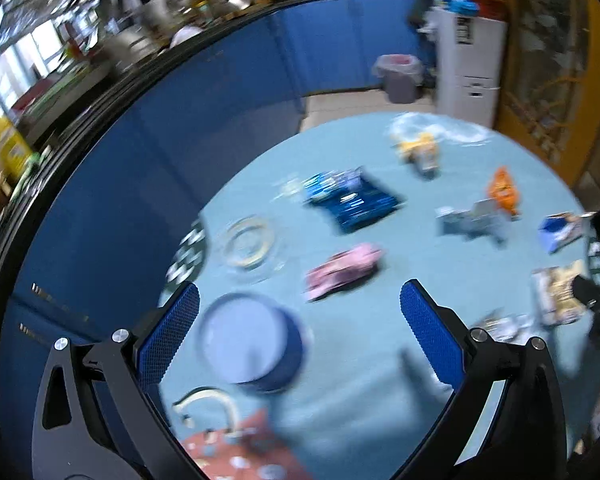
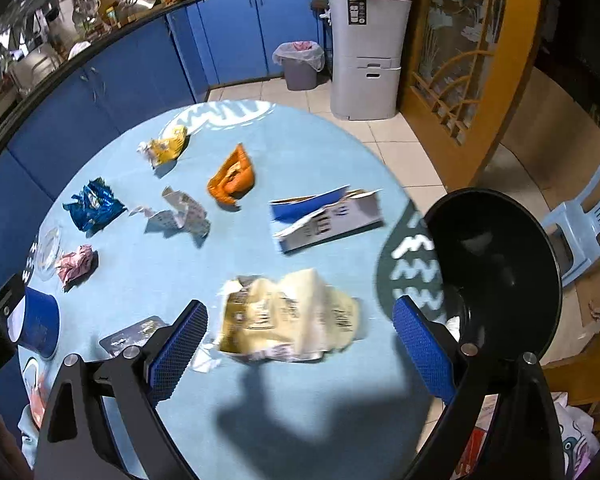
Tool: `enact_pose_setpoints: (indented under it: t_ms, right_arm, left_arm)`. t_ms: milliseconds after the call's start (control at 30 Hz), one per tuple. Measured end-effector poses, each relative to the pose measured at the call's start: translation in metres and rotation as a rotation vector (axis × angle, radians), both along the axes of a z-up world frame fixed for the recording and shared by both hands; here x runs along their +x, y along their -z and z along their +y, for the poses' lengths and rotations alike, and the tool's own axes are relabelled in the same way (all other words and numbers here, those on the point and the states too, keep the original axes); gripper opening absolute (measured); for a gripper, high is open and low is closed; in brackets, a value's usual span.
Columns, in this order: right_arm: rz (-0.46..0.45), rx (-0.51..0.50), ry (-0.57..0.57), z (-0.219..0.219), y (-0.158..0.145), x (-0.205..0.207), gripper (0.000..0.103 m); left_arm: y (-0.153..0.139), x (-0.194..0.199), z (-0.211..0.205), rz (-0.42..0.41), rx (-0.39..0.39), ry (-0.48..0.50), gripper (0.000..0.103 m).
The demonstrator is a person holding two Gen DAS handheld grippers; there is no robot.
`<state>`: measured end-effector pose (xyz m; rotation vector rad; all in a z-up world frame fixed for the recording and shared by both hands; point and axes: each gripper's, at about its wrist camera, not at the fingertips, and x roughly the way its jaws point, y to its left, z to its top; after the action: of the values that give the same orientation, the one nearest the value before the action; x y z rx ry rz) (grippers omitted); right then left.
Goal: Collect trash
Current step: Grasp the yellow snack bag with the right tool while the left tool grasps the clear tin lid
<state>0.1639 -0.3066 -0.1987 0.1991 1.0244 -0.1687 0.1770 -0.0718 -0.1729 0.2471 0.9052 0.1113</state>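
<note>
Several pieces of trash lie on a round light-blue table. In the right wrist view: a cream crumpled wrapper just ahead of my open, empty right gripper, a torn blue-and-white carton, an orange wrapper, a yellow wrapper, a white crumpled paper, a blue foil bag and a pink wrapper. My left gripper is open and empty above the table, with the pink wrapper ahead of it. The left view is blurred.
A blue cup and a glass dish sit left of the left gripper. A black bin stands at the table's right edge. A lined grey trash can and a white cabinet stand on the floor beyond.
</note>
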Motion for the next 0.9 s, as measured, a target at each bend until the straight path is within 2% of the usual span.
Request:
enact_pose_setpoints:
  t_ms: [200, 367, 567, 633, 700, 767, 900]
  right_arm:
    - [0.063, -0.039, 0.007, 0.017, 0.015, 0.016, 0.092]
    - [0.111, -0.077, 0.023, 0.019, 0.028, 0.027, 0.092]
    - [0.152, -0.098, 0.035, 0.018, 0.04, 0.035, 0.091]
    - [0.147, -0.086, 0.04, 0.016, 0.041, 0.035, 0.09]
    - [0.138, -0.076, 0.026, 0.017, 0.041, 0.034, 0.085]
    - [0.13, -0.061, 0.014, 0.018, 0.04, 0.034, 0.073]
    - [0.114, -0.036, -0.007, 0.022, 0.037, 0.03, 0.056]
  left_arm:
    - [0.037, 0.016, 0.053, 0.115, -0.074, -0.081, 0.099]
    - [0.064, 0.028, 0.071, 0.188, -0.121, -0.118, 0.099]
    - [0.075, 0.03, 0.073, 0.21, -0.151, -0.129, 0.098]
    - [0.075, 0.029, 0.074, 0.204, -0.16, -0.126, 0.095]
    - [0.074, 0.026, 0.073, 0.196, -0.169, -0.114, 0.088]
    - [0.072, 0.023, 0.07, 0.192, -0.177, -0.101, 0.08]
    - [0.068, 0.017, 0.065, 0.184, -0.175, -0.088, 0.079]
